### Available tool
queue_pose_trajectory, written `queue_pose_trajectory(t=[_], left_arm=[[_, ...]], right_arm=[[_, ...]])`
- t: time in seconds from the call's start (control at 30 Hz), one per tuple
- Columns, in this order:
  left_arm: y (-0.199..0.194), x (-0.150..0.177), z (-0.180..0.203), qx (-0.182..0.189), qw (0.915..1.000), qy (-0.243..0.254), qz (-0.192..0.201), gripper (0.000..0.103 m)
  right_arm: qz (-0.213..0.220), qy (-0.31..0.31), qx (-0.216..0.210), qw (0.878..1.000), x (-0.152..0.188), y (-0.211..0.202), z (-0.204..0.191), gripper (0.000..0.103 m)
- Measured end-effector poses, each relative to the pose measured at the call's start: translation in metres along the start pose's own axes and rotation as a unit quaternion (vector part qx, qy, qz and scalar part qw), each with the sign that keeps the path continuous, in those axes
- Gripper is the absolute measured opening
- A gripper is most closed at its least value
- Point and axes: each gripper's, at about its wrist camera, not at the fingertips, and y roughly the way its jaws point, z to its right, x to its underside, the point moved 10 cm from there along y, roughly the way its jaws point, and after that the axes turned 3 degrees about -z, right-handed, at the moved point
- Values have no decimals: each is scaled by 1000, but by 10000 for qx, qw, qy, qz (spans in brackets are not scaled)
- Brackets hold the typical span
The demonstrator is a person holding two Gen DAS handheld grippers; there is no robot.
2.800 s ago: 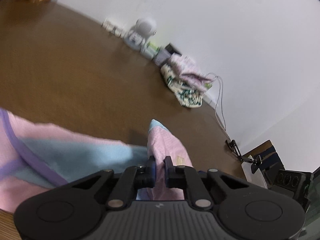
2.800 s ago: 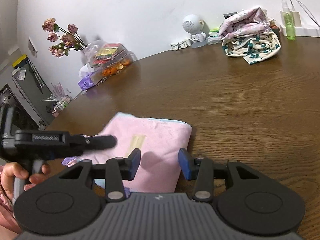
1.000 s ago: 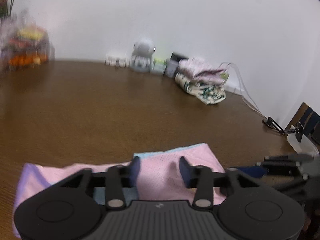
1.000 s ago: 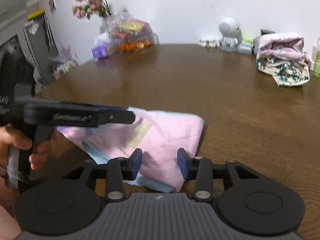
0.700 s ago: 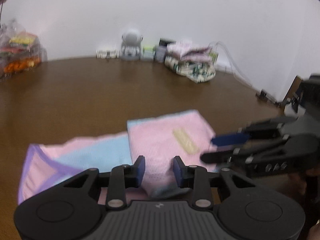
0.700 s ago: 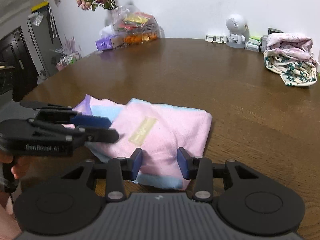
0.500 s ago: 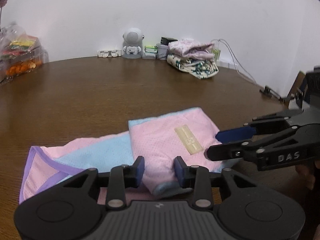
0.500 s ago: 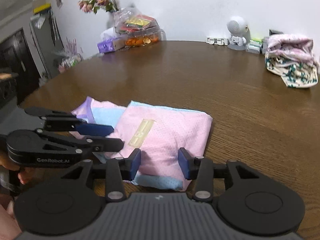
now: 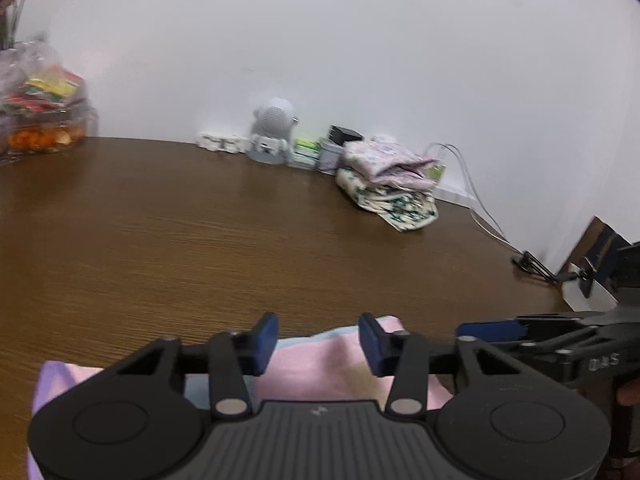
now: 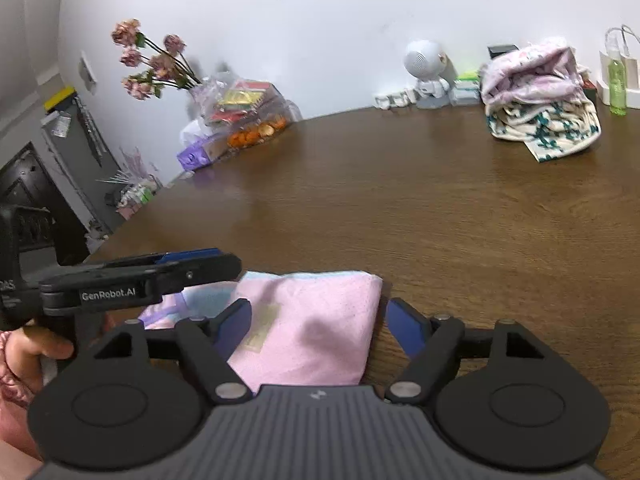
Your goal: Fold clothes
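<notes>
A pink, light-blue and purple garment (image 10: 316,332) lies partly folded on the brown table (image 10: 440,208), at its near edge. It also shows in the left wrist view (image 9: 316,364), mostly hidden behind the gripper body. My left gripper (image 9: 318,338) is open and empty just above the garment; it also shows from the side in the right wrist view (image 10: 200,266). My right gripper (image 10: 318,320) is open wide, with its jaws either side of the folded pink part. It shows in the left wrist view (image 9: 492,330) at the right.
A pile of folded clothes (image 10: 540,100) sits at the far side of the table, also in the left wrist view (image 9: 390,188). A white robot figure (image 10: 426,68), small boxes, a green bottle (image 10: 616,84), a snack box (image 10: 244,116) and flowers (image 10: 152,60) line the back.
Both grippers have come lower and closer to the garment, and both have opened wider. The garment lies as before.
</notes>
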Motion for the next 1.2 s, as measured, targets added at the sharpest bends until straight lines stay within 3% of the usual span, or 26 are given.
queue_pose_trajectory(t=[0.13,0.2,0.23,0.27,0.43,0.77,1.2], left_arm=[[4,6,5,79,9998,146,-62,43],[7,9,5,72,9998,126,-137,63],[8,9,4,49,9998,107,-159,85],[8,9,4,30,9998,90,-163,97],[4,9,1,57,9995,-193,-236,103],[-1,21,-1,76,9968,-625,-488,103],[3,23,6,31,9967,-583,-569,103]], right_arm=[[-144,453,-136,9988,5,7,14,78],[-184,610,-238,9977,8,9,17,86],[-189,673,-289,9971,9,9,18,98],[-177,725,-343,9966,9,9,18,102],[-22,928,-421,9948,9,5,24,103],[55,1153,-443,9923,15,1,28,103],[5,1270,-391,9911,20,4,33,103]])
